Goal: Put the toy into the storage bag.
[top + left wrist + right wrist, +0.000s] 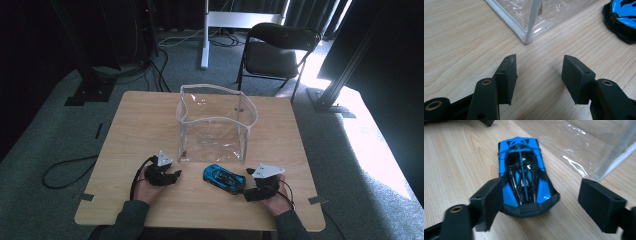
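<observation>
A blue and black toy car [223, 178] rests on the wooden table [145, 120], just in front of a clear plastic bag [215, 122] that stands open at the top. In the right gripper view the car [524, 170] points away from me, its rear between the jaws of my right gripper [544, 202]. Those jaws are open: the left pad sits close to the car's side and the right pad is well clear. My left gripper [539, 72] is open over bare wood, near the bag's white-edged corner [529, 22], with the car [622, 17] off to its right.
A black folding chair [280, 47] and a white stand post [205, 35] are on the carpet beyond the table. Black cables trail from both grippers toward the near edge. Bare wood lies to the left and right of the bag.
</observation>
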